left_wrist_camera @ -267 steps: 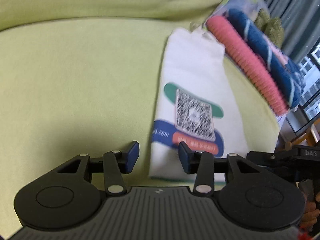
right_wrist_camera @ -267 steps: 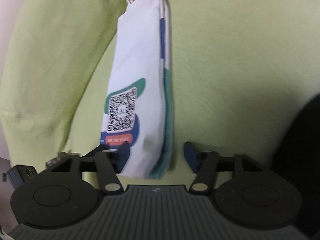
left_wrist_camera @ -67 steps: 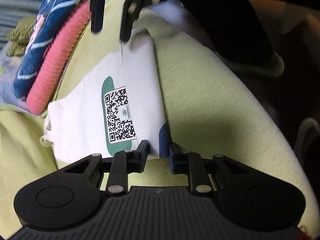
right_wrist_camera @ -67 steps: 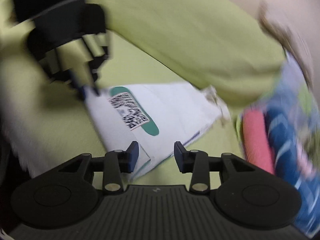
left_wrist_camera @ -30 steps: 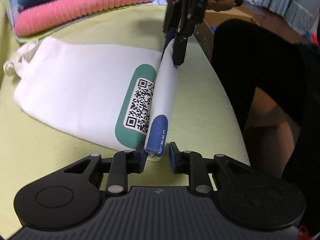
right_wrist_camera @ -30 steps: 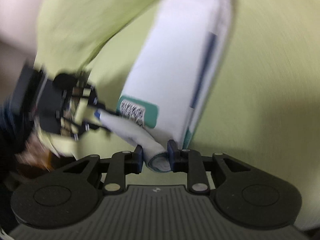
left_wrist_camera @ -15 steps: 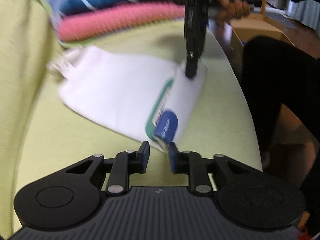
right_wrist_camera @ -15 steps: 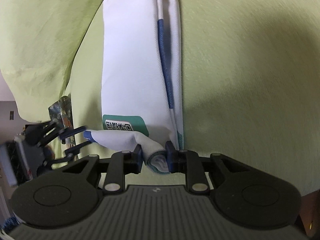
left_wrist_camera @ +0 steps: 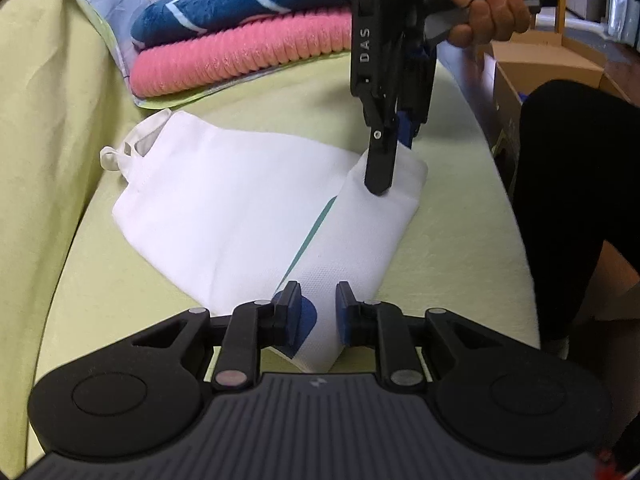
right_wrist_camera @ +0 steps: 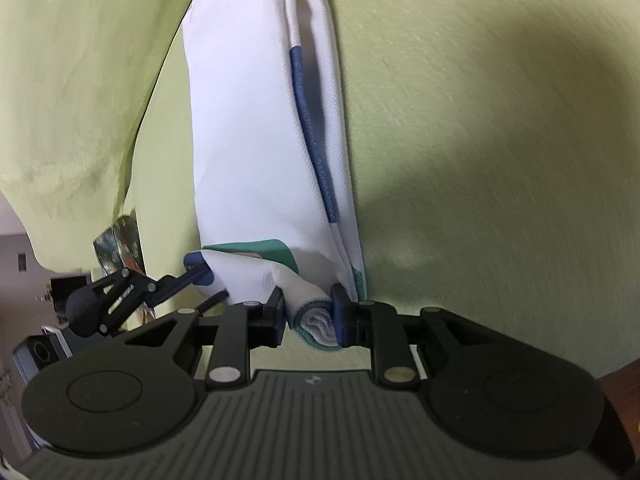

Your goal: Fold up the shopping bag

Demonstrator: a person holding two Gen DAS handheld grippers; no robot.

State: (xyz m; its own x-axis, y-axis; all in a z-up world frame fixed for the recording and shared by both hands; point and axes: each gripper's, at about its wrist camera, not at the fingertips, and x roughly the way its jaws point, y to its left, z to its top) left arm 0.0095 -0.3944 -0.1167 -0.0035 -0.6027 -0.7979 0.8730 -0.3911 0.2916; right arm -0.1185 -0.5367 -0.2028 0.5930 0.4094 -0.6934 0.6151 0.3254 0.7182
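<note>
Here the white non-woven shopping bag (left_wrist_camera: 224, 216), printed with teal and blue patches, lies flat on the lime-green sofa cushion (left_wrist_camera: 452, 240), its handles pointing toward the stacked pink and blue knitted textiles (left_wrist_camera: 244, 36). The bag's bottom end is turned over onto the body. The left gripper (left_wrist_camera: 316, 312) has parted fingers straddling one corner of that flap; the right gripper (right_wrist_camera: 308, 312) pinches the other corner, seemingly so both ends travel evenly and the crease stays straight.

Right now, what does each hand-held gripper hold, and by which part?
Right hand-held gripper: bag, by its folded bottom corner. Left hand-held gripper: open around the other bottom corner.
</note>
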